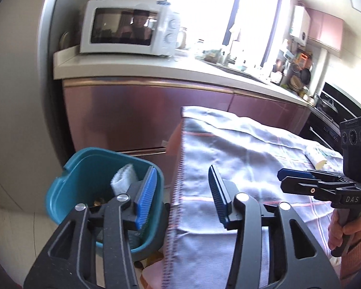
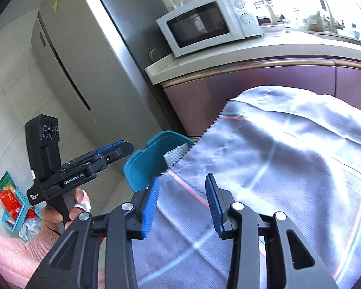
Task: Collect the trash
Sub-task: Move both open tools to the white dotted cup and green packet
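Observation:
A teal bin (image 1: 84, 168) stands on the floor at the left edge of the cloth-covered table (image 1: 240, 149). A white crumpled tissue (image 1: 124, 177) and some brownish scraps lie inside it. My left gripper (image 1: 181, 192) hovers open over the table's edge beside the bin, with nothing between its blue pads. In the right wrist view the bin (image 2: 144, 161) shows past the cloth's corner, and my right gripper (image 2: 183, 202) is open and empty above the cloth (image 2: 276, 156). A pale wrapper (image 1: 321, 156) lies on the cloth at the far right.
A white microwave (image 1: 130, 29) sits on the counter (image 1: 156, 69) above maroon cabinets. A steel fridge (image 2: 84, 48) rises at the left. A turquoise basket (image 2: 14, 204) with red packets lies on the floor. A stove (image 1: 329, 110) is at the back right.

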Motion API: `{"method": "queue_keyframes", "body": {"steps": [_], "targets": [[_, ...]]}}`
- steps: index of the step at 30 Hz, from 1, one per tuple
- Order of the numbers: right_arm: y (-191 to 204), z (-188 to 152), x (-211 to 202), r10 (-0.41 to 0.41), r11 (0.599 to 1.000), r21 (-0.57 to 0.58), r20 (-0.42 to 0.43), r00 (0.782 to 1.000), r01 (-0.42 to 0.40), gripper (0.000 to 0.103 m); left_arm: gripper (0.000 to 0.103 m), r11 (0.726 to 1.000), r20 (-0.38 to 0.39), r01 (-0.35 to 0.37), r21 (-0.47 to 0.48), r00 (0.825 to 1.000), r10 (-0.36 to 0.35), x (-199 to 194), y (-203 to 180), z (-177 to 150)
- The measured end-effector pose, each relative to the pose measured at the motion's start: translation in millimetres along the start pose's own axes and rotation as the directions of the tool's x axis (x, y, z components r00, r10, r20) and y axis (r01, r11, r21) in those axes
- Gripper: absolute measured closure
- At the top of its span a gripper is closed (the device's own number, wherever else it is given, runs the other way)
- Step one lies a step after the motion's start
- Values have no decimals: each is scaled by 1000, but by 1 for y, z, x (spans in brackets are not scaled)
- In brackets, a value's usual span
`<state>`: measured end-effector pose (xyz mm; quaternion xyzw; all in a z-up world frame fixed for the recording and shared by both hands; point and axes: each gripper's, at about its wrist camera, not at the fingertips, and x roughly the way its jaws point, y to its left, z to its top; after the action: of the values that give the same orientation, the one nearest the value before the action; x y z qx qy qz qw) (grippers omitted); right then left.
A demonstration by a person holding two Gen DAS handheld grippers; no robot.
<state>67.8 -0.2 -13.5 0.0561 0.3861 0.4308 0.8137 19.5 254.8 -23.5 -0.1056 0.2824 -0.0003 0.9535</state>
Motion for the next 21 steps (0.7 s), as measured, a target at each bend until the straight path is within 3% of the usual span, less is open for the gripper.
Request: {"method": "queue_keyframes", "body": {"steps": [5,9,11,16,21], "targets": [[-18,-11,-25,-46,998,41,37,998,44,62,40,996,12,35,79,999,-36,0,-46,4],[-35,-19,-44,-87,994,74,66,994,82,58,33,991,13,59,123,998,-61,3,-77,2],[-41,-25,-54,-109,991,85,75,991,103,58,22,988,6,77,132,997,-78,6,-90,1],[-57,-35,-77,-172,980,119,103,980,159,55,11,980,-2,117,159,993,-118,17,-113,-1],[-80,-49,-109,-251,958,179,135,958,226,54,8,966,-21,168,194,986,-167,28,-142,-3]]}}
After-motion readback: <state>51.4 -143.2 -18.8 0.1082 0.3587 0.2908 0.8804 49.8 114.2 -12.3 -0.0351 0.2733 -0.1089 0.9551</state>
